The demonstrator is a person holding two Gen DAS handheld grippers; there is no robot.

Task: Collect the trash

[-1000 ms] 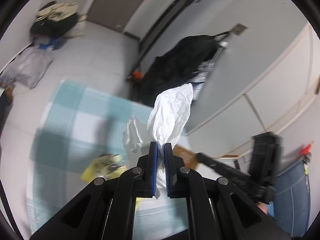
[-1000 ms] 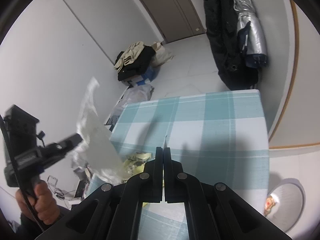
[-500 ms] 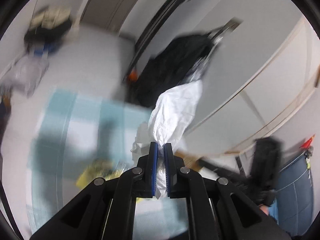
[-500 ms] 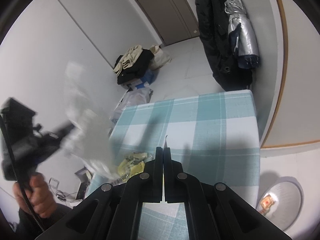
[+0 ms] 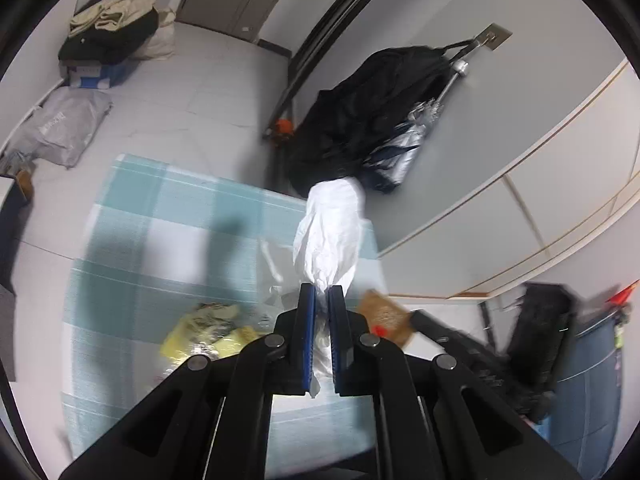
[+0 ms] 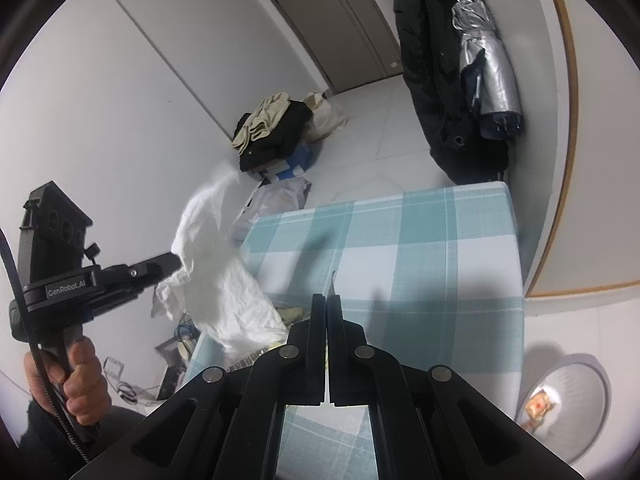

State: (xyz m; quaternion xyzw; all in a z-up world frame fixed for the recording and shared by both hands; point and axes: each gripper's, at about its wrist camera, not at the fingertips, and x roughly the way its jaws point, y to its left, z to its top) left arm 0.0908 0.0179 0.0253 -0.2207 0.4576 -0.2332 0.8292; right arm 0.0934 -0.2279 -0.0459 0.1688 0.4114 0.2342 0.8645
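My left gripper is shut on a crumpled white plastic bag, which stands up past its blue pads. In the right wrist view the same gripper, held by a hand, keeps the bag hanging over the left edge of the table. Yellow wrappers lie on the teal checked tablecloth under the bag. My right gripper hovers over the cloth, shut, with a thin pale sliver poking out above its tips. In the left wrist view the right gripper is blurred at the lower right.
A grey bin with scraps inside stands on the floor right of the table. A brown packet shows by the table's right edge. A black coat and silver umbrella hang on the wall; bags and clothes lie on the floor.
The left gripper swung with the bag and now sits slightly higher; the bag's top has flapped and drooped. The right gripper has stayed in place, still shut.
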